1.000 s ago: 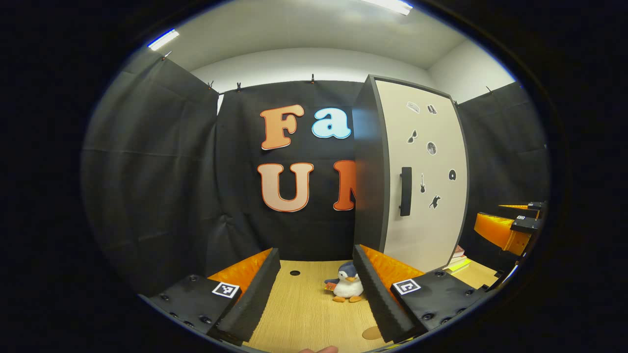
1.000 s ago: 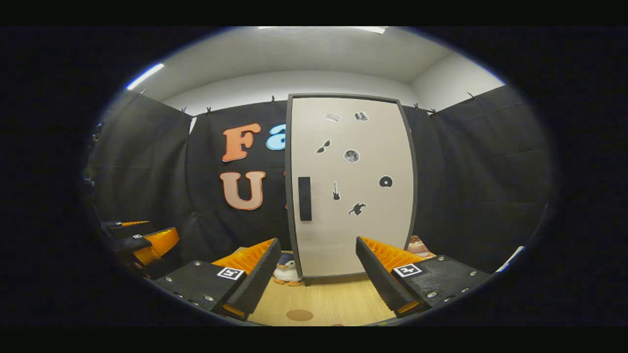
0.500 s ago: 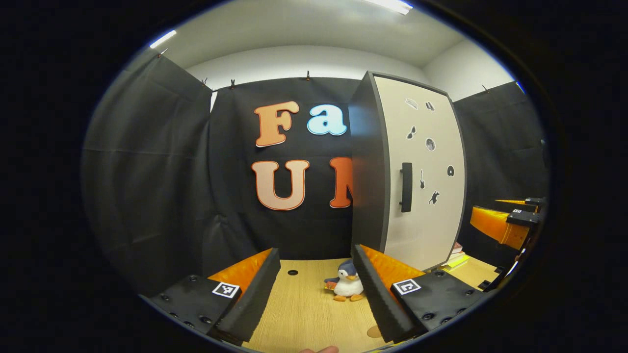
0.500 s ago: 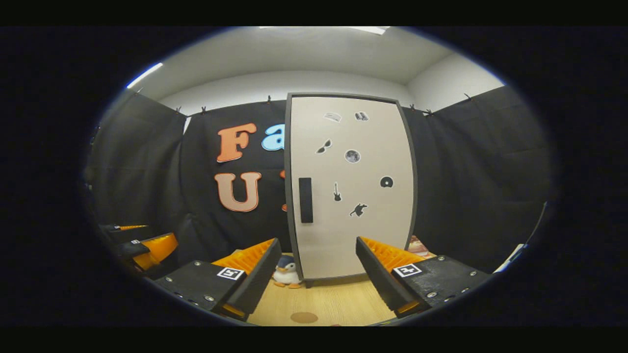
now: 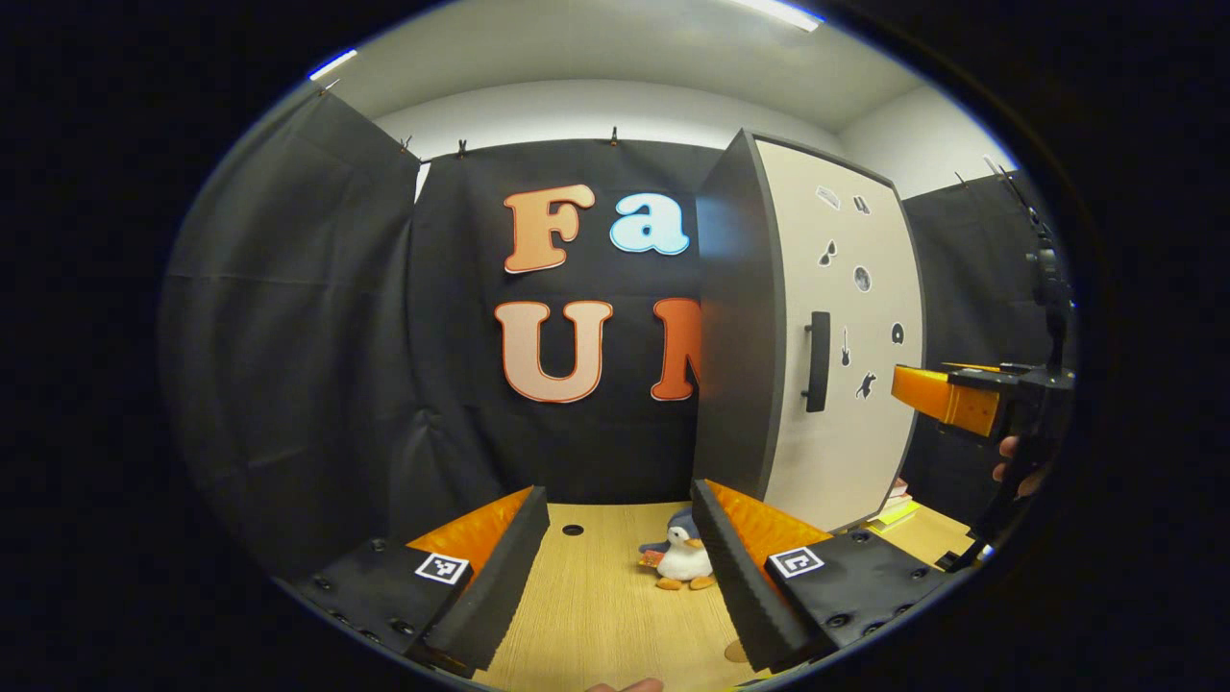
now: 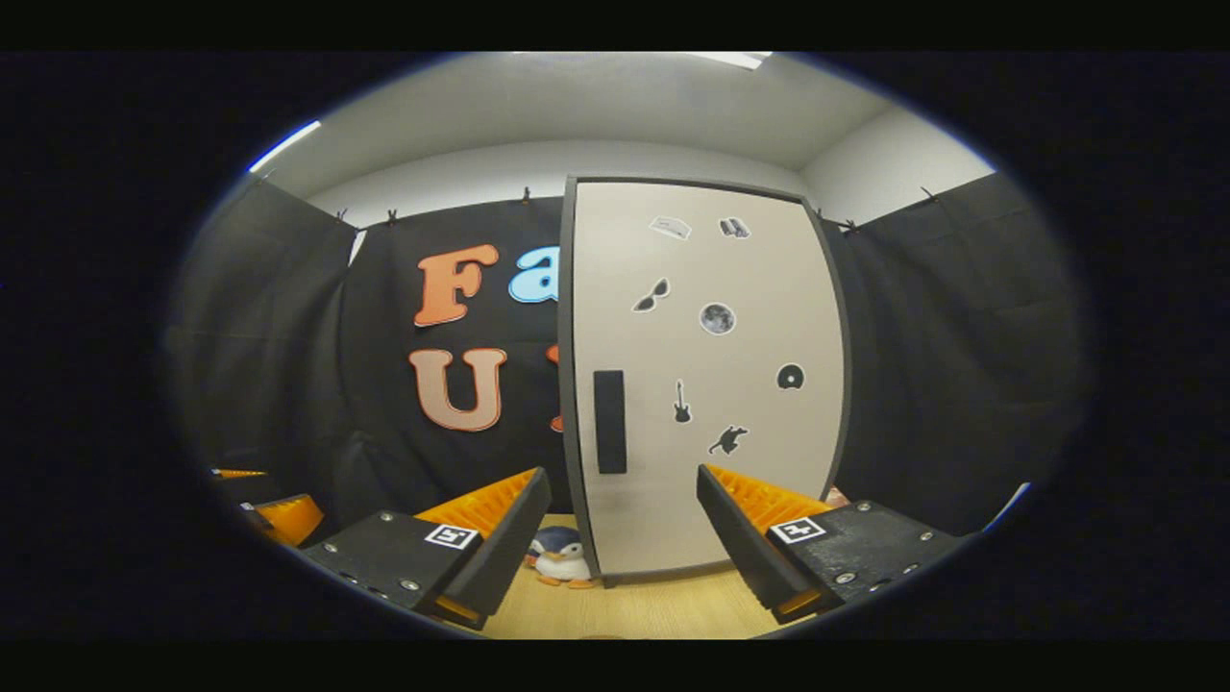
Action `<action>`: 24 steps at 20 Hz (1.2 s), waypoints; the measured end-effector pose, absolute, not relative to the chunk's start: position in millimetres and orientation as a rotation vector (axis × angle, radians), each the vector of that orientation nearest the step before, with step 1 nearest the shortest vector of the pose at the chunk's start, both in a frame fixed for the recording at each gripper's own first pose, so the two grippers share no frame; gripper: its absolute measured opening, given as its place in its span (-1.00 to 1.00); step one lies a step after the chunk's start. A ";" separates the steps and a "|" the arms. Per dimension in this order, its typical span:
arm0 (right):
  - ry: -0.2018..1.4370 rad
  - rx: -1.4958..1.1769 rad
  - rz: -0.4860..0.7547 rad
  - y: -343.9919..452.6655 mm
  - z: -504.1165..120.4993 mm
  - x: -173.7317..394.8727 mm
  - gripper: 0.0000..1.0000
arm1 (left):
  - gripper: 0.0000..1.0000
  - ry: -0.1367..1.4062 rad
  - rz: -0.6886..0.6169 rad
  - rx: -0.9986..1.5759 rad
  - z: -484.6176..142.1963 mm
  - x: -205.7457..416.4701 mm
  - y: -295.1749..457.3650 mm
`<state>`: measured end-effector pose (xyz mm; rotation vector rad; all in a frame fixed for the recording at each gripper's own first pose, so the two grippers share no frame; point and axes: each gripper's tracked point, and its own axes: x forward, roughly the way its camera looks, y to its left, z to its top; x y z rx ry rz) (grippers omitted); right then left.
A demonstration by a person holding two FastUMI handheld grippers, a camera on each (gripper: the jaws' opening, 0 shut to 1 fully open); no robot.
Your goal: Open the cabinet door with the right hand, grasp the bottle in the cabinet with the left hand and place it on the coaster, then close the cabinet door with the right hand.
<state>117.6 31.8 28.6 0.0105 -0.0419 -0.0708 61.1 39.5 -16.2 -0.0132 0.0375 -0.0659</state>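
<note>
A tall cabinet stands on the wooden table with its pale door point(image 6: 711, 375) closed; small dark stickers dot the door. Its dark vertical handle point(image 6: 609, 421) sits near the door's left edge. My right gripper point(image 6: 625, 538) is open, facing the door a short way off, low and about in line with the handle. In the left gripper view the cabinet's dark side point(image 5: 735, 317) and the handle point(image 5: 818, 360) show, with the right gripper point(image 5: 947, 396) held in a hand near handle height. My left gripper point(image 5: 620, 567) is open over the table. A round brown coaster point(image 5: 735, 652) peeks out by its right finger.
A small plush penguin point(image 5: 684, 557) sits on the table point(image 5: 596, 615) by the cabinet's left front corner, also the penguin point(image 6: 559, 559) low in the right gripper view. Stacked books point(image 5: 894, 509) lie right of the cabinet. Black cloth walls close the booth.
The right gripper has risen and come nearer to the cabinet door, which looks larger now. The left gripper has barely shifted. The door stays closed.
</note>
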 end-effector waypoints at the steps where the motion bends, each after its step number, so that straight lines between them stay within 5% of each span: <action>1: -0.039 0.011 -0.063 31.6 29.3 131.6 0.89 | 0.95 0.043 -0.050 -0.012 -18.2 66.7 44.6; 15: -0.005 0.029 -0.009 29.2 18.8 280.6 0.80 | 0.95 0.125 0.148 -0.026 -50.2 134.7 93.0; 19: 0.012 0.036 -0.058 22.4 12.8 287.3 0.29 | 0.95 0.149 0.158 -0.021 -59.2 137.5 100.0; 21: 0.025 0.057 -0.057 24.7 10.1 285.8 -0.18 | 0.96 0.154 0.156 -0.015 -61.8 134.8 101.3; 24: 0.033 0.053 -0.053 25.3 9.1 279.3 -0.31 | 0.96 0.153 0.142 -0.011 -61.7 133.4 102.1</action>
